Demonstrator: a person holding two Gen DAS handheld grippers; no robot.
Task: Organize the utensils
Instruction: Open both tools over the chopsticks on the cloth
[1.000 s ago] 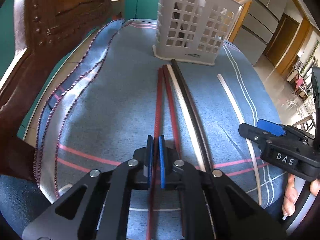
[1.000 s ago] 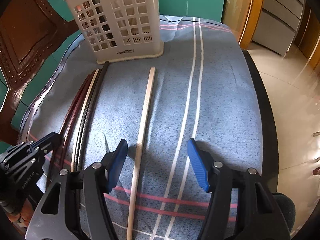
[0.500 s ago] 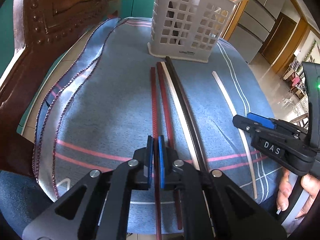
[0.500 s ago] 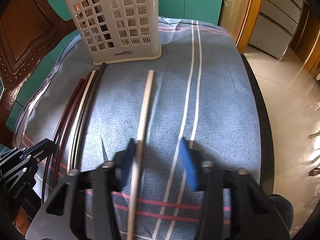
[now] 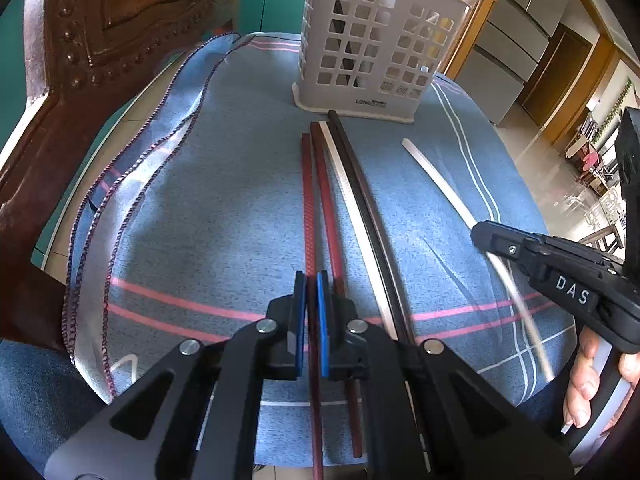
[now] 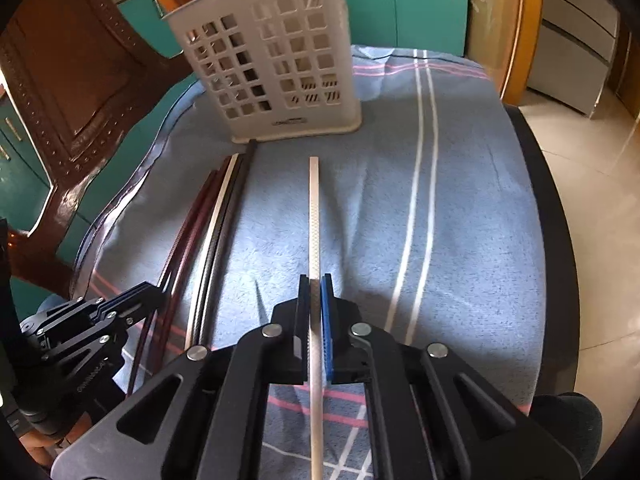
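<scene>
Long chopsticks lie on a blue cloth in front of a white perforated utensil basket (image 5: 372,52), which also shows in the right wrist view (image 6: 280,60). My left gripper (image 5: 311,296) is shut on a dark red chopstick (image 5: 307,200). Beside it lie a second red chopstick (image 5: 326,200), a white one (image 5: 348,200) and a black one (image 5: 360,184). My right gripper (image 6: 315,296) is shut on a cream chopstick (image 6: 314,216), apart from the others; it also shows in the left wrist view (image 5: 436,180).
A carved brown wooden chair back (image 5: 80,60) stands at the left. The blue cloth (image 6: 460,220) hangs over the round table's dark edge (image 6: 560,220) at the right. A tiled floor and cabinets lie beyond.
My right gripper went from wide open to shut on the cream chopstick. My left gripper stayed shut on the red chopstick and drew back a little from the basket.
</scene>
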